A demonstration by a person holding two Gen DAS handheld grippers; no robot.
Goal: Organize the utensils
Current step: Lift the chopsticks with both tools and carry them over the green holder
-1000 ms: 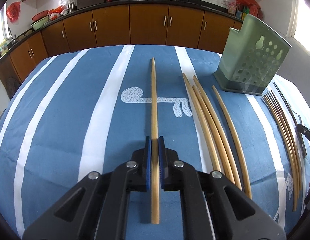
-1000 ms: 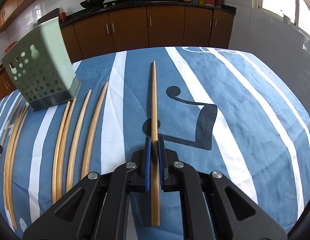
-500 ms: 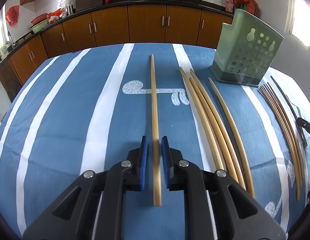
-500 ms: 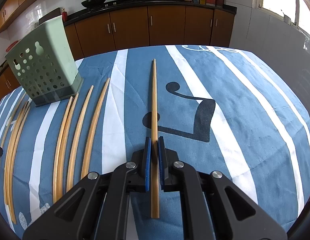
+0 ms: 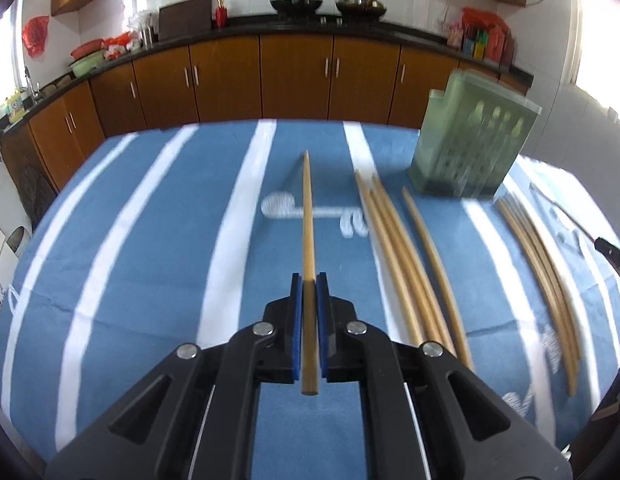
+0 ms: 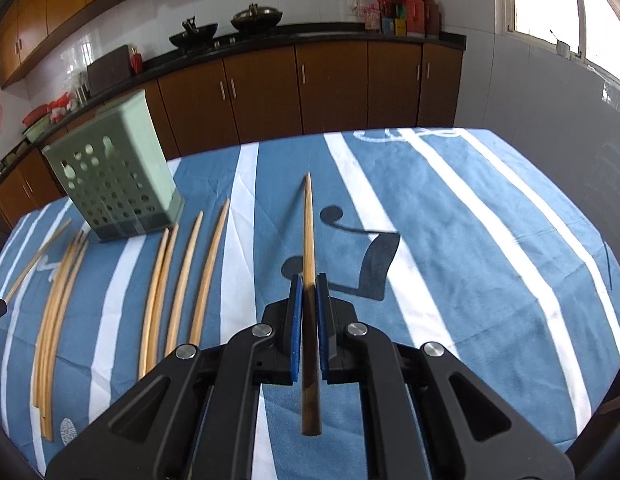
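Note:
My left gripper (image 5: 309,280) has its jaws closing tight on a long bamboo chopstick (image 5: 307,216); the blue pads press its thick end and its tip hangs just above the cloth. The right gripper (image 6: 309,280) is shut on another bamboo chopstick (image 6: 308,232), also held off the table and pointing away. A green perforated utensil holder (image 5: 470,148) stands upright at the far right in the left wrist view, and this utensil holder (image 6: 113,184) is at the far left in the right wrist view.
Several loose chopsticks (image 5: 406,264) lie side by side on the blue-and-white striped tablecloth (image 5: 149,260), with another bundle (image 5: 542,264) beyond them. The same loose chopsticks (image 6: 181,276) and bundle (image 6: 57,300) show left of my right gripper. Brown kitchen cabinets (image 6: 261,92) run behind the table.
The left jaws parted around the chopstick half a second ago and have shut on it again. Both grippers have risen, lifting their chopsticks off the cloth.

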